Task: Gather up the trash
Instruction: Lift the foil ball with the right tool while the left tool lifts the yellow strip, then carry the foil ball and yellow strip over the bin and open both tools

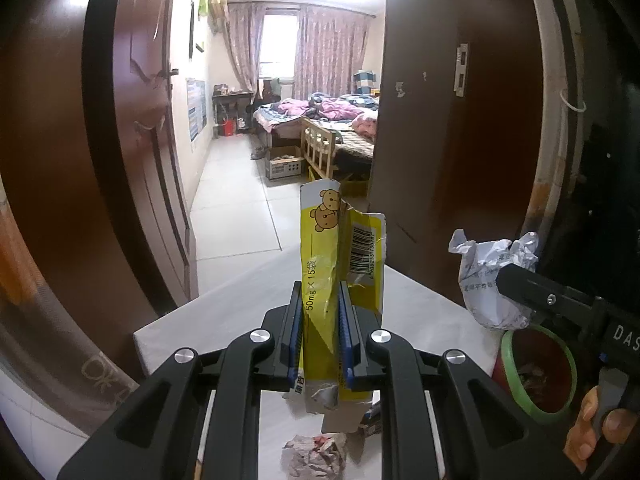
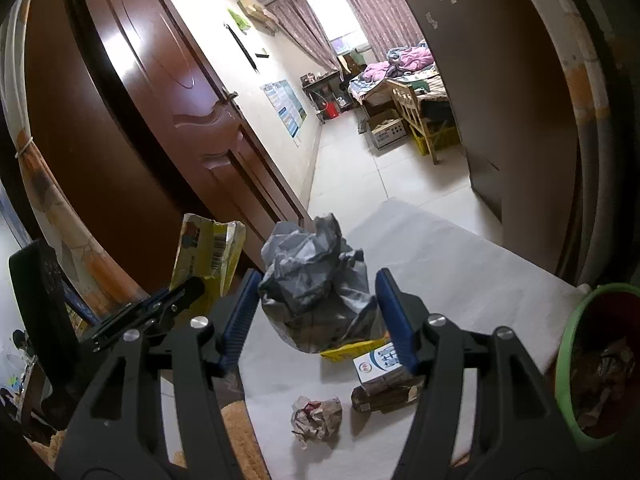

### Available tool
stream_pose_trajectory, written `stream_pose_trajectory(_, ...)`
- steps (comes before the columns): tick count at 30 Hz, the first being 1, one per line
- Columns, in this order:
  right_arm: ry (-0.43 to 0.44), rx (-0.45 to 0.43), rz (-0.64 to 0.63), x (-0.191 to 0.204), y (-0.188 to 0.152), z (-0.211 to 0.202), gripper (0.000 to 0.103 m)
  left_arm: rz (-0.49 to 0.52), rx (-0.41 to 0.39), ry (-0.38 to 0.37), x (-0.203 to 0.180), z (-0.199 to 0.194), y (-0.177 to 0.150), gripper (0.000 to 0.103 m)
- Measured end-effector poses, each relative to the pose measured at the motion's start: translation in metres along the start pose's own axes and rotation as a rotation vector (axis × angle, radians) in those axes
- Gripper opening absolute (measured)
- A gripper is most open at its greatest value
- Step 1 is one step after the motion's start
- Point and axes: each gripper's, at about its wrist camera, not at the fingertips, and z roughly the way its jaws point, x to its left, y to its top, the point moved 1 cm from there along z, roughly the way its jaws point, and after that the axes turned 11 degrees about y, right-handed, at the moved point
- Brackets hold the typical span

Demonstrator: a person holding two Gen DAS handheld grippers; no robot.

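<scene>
Dark brown wooden door [image 2: 132,120] standing open at left, pale tiled floor [image 1: 236,200] running into a bedroom, unmade bed [image 1: 320,114] heaped with pink and purple bedding, patterned curtains [image 1: 324,56] drawn beside a bright window [image 1: 280,46], cardboard box [image 2: 386,130] on the floor, poster [image 2: 286,106] on the wall

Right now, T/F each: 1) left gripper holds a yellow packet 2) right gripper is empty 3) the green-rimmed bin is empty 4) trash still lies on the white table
1) True: the left gripper is clamped on the yellow packet.
2) False: the right gripper holds the crumpled grey paper.
3) False: the green-rimmed bin already has crumpled scraps inside.
4) True: a small paper ball and a white carton lie on the white table.
</scene>
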Motion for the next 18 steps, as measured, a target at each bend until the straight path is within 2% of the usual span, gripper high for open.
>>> stream_pose_trajectory(6, 0.002, -0.013, 0.011, -0.010, 0.003, -0.012, 0.058, 0.006, -0.008, -0.031, -0.016, -0.003, 0.003, 0.013)
stream_pose_trajectory(10, 0.008, -0.026, 0.078, -0.034, 0.003, -0.024, 0.058, 0.027, -0.011, -0.059, -0.034, -0.003, 0.003, 0.013)
stream_pose_trajectory(18, -0.063, -0.041, 0.137, -0.073, -0.003, -0.050, 0.058, 0.082, 0.015, -0.118, -0.079, 0.007, -0.004, 0.013)
